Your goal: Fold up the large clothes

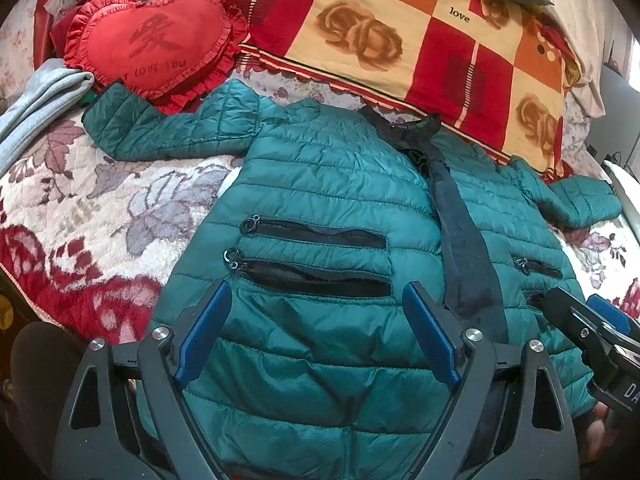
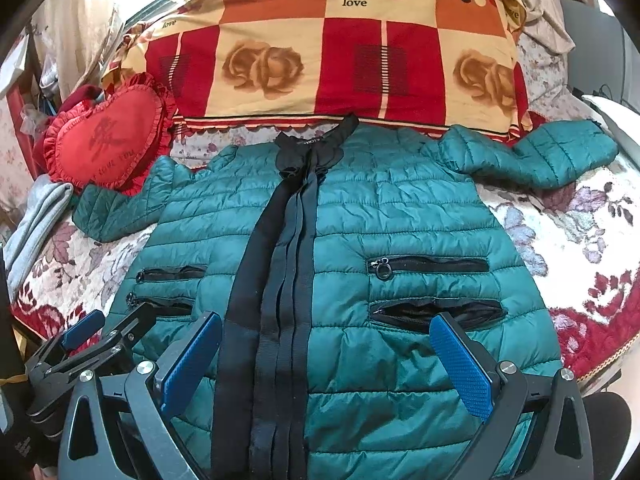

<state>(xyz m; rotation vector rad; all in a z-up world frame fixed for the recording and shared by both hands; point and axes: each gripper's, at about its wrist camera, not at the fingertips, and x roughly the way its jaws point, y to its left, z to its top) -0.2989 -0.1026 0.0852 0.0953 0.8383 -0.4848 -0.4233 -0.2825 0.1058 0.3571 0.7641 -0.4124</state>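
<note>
A teal quilted jacket (image 1: 320, 184) (image 2: 400, 208) lies flat and face up on a bed, zipped, with a black front band (image 2: 280, 264) down its middle and both sleeves spread outward. My left gripper (image 1: 316, 300) hovers open over the jacket's lower left panel, just below two black zip pockets (image 1: 316, 258). My right gripper (image 2: 324, 332) hangs open over the lower hem, straddling the band and the right-hand pockets (image 2: 432, 288). Neither holds cloth. Each gripper shows in the other's view: the right gripper (image 1: 592, 320), the left gripper (image 2: 100, 332).
A floral bedspread (image 1: 100, 208) (image 2: 560, 232) covers the bed. Behind the jacket lies a big red and yellow checked pillow (image 1: 400, 32) (image 2: 340, 52). A red heart cushion (image 1: 156, 40) (image 2: 108, 144) overlaps the left sleeve end. Grey folded cloth (image 1: 36, 100) lies far left.
</note>
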